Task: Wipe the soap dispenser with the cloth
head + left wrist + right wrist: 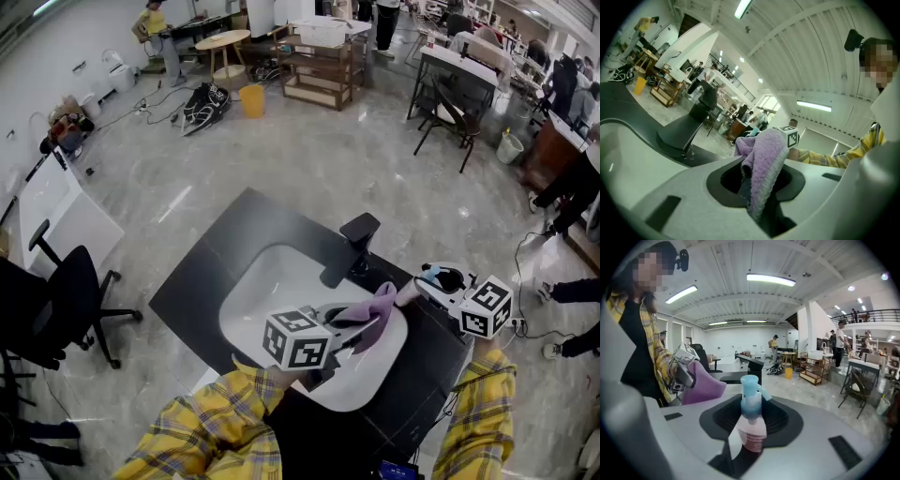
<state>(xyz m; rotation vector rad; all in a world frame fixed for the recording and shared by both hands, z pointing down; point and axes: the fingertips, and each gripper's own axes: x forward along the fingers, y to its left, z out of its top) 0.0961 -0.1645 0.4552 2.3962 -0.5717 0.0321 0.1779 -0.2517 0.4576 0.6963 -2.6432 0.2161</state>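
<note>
A dark desk (211, 272) carries a white sink (258, 291) with a black tap (359, 231) at its far rim. Above the sink, the left gripper (345, 324), its marker cube nearest the camera, holds a purple cloth (371, 313). The cloth's upper end lies just beside the soap dispenser (433, 278), whose blue pump shows in the right gripper (424, 287). Yellow checked sleeves (211, 422) fill the lower edge. A black office chair (61, 300) stands on the grey floor at the left.

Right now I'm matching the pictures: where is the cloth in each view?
Head view: cloth just right of centre.
Left gripper view: cloth low centre.
Right gripper view: cloth left of centre.
Shared landmark: faucet.
</note>
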